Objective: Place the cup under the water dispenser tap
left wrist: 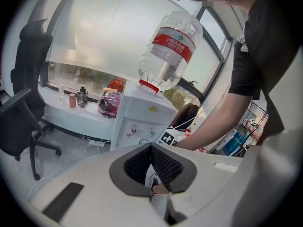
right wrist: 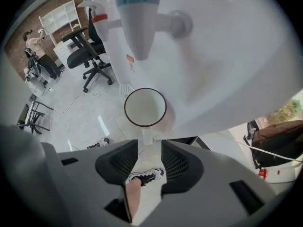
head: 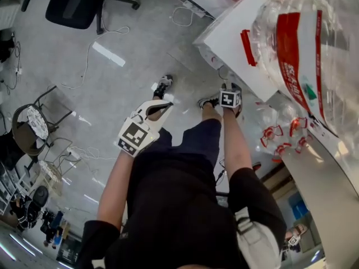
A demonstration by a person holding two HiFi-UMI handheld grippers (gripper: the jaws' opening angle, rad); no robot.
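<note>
- While my left gripper hangs off at the left, jaws together on nothing, it threatens little unless I swing it toward the dispenser.
- My right gripper points steeply down, jaws apart with nothing between them, so the cup is free of it.
- That cup stands upright just beyond those jaws, below the blue tap. Its mouth looks slightly off the spout's line from here.
- Pulling away carelessly could let a jaw clip the rim and tip or shove the cup. If it sits off-centre, water may miss it.
- At the right, the water dispenser carries its bottle, and bumping either could jolt the cup.
</note>
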